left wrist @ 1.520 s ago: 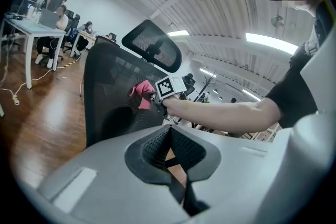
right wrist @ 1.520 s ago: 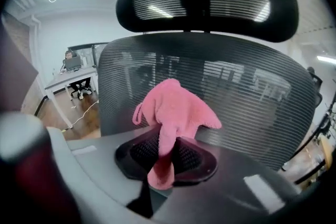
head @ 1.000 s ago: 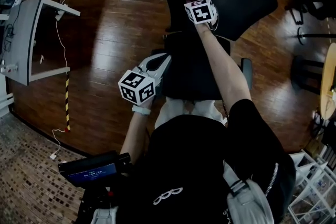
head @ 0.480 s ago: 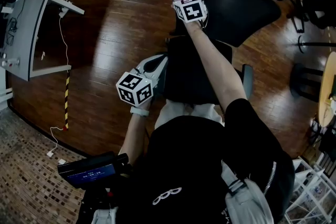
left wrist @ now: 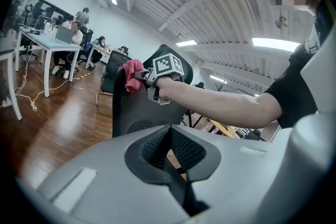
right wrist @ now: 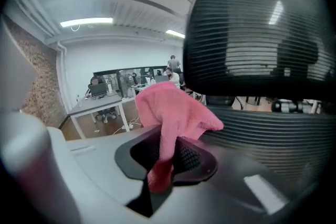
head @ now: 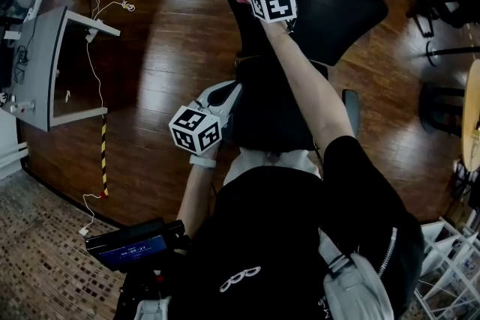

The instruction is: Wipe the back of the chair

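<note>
The right gripper (right wrist: 163,168) has its jaws clamped on a pink cloth (right wrist: 176,110), which lies against the chair back (head: 337,7) at the back's 10 o'clock edge in the head view. The left gripper (left wrist: 176,186), jaws together with nothing between them, hangs at 7 o'clock from the chair back, beside the seat (head: 270,109).

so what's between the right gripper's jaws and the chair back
The pink cloth: the right gripper holds it, its free end against the chair back, as the right gripper view shows.
</note>
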Motion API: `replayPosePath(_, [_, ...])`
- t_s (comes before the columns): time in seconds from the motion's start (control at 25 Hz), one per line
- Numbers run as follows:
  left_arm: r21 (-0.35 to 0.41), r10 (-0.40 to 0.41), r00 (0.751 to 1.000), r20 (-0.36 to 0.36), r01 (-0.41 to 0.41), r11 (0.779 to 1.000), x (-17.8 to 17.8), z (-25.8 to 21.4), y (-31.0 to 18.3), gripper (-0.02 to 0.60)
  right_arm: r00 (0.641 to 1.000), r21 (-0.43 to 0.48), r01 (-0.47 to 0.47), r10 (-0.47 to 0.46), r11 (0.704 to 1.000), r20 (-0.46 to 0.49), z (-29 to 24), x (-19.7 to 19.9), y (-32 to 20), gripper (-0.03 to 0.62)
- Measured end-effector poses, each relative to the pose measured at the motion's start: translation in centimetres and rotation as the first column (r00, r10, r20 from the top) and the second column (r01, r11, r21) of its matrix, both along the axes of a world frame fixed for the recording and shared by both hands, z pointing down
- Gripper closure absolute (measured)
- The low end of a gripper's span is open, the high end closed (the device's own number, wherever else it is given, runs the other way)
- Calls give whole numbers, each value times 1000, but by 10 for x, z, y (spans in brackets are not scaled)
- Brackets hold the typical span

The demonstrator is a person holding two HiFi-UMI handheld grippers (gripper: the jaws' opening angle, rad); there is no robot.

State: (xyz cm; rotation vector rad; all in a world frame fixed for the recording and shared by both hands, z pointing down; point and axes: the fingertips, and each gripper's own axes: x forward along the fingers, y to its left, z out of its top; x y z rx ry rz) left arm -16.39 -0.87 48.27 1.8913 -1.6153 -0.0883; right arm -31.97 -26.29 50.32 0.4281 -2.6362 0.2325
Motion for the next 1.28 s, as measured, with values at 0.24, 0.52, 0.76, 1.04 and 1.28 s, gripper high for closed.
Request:
replayPosePath(0.24, [-7,42,999,17,-42,999,23,-5,-21,589,996,-8,-87,87,996,-2,1,55,-55,549])
replayPosePath(0.52, [-18,108,994,33,-107,994,60,-10,-57,589,982,-21,-190,191,981,5,2,137,-122,548])
replayPosePath(0.76, [-19,165,985,49,-165,986,104,-13,-85,589,960,-18,-279,279,960,12,0,216,-165,548])
replayPosePath(1.04, [-8,200,978,58,-200,980,152,-19,-113,589,939,-18,-344,344,939,10,-1,299,-207,548])
replayPosePath(1.28, [7,183,981,72,-184,983,179,-25,-120,589,926,2,-378,378,926,5,-1,354,-227,548])
